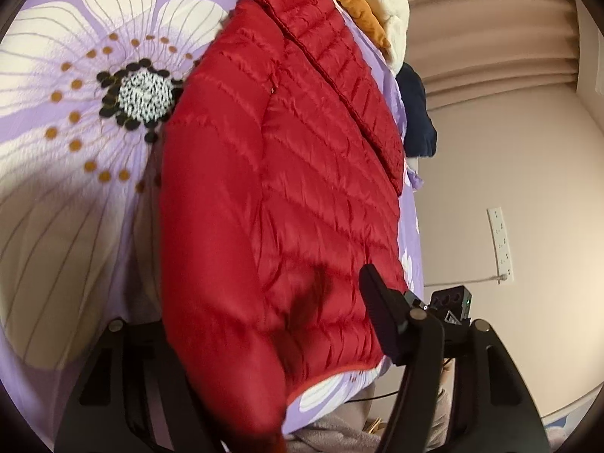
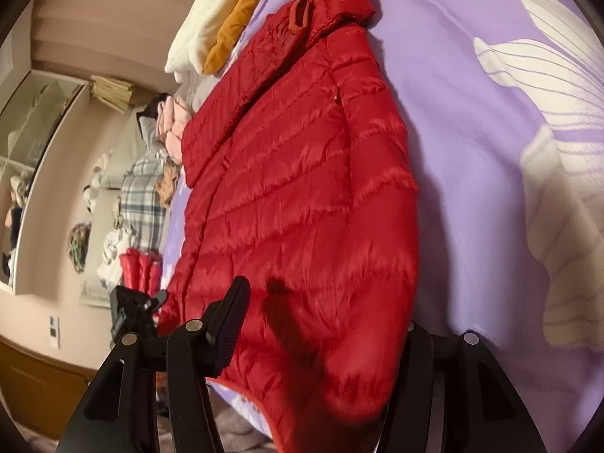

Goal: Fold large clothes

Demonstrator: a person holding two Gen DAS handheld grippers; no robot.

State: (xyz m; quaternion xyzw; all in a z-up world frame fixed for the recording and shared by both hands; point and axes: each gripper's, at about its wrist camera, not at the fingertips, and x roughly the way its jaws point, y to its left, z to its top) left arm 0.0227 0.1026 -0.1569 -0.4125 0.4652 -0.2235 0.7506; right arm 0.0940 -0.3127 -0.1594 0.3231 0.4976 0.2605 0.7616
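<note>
A red quilted puffer jacket (image 1: 279, 173) lies flat on a purple bedspread with big white flowers (image 1: 75, 120). In the left wrist view my left gripper (image 1: 271, 324) stands wide at the jacket's hem; its right finger (image 1: 381, 313) rests over the fabric, and the left finger is hidden under the sleeve. In the right wrist view the same jacket (image 2: 302, 188) fills the middle. My right gripper (image 2: 321, 324) is wide apart at the hem; its left finger (image 2: 230, 321) lies on the jacket and the right one is hidden behind the sleeve.
Cream and orange clothes (image 1: 370, 3) are piled at the bed's far end, with a dark navy garment (image 1: 419, 113) at the edge. A wall with a socket strip (image 1: 500, 241) is right. In the right wrist view, shelves (image 2: 41, 158) and piled clothes (image 2: 143, 196) stand left.
</note>
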